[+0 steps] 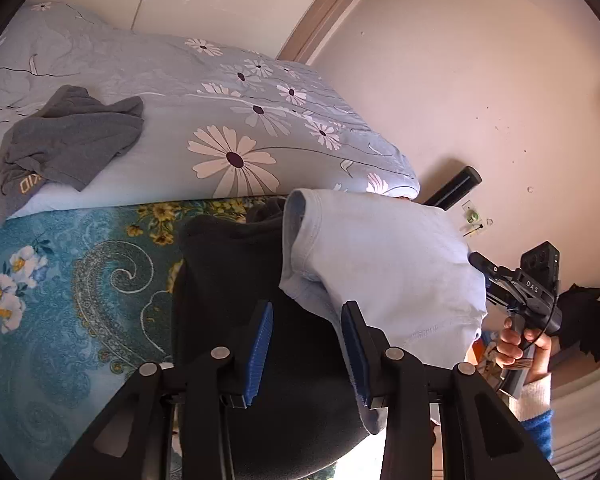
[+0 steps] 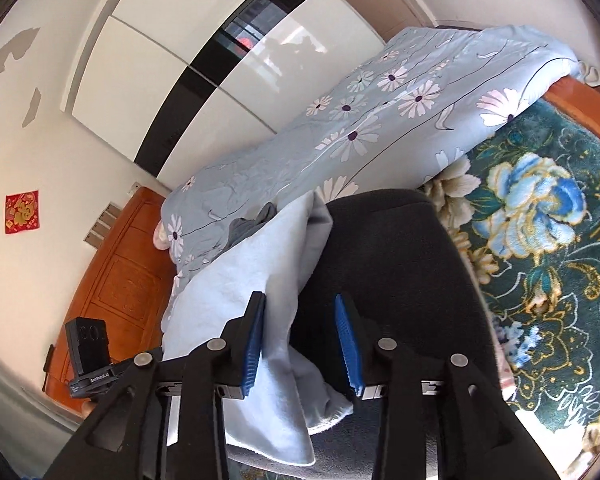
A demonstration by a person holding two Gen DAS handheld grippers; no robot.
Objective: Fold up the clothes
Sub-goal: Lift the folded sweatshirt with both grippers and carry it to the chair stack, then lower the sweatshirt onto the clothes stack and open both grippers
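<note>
Two grippers, jaws spread: left gripper (image 1: 306,316) | right gripper (image 2: 300,308) | one light-blue garment (image 1: 384,264) | one grey garment (image 1: 68,136)

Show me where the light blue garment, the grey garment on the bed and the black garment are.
light blue garment (image 1: 380,264): left wrist view, its broad middle panel.
grey garment (image 1: 72,136): left wrist view, centre of the crumpled heap.
black garment (image 2: 396,264): right wrist view, its flat upper surface.

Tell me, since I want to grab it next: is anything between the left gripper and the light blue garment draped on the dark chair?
Nothing visible. The left gripper is open, and the light blue garment lies on the dark chair right at its fingertips, its hem hanging by one finger. No other object sits between them.
</note>
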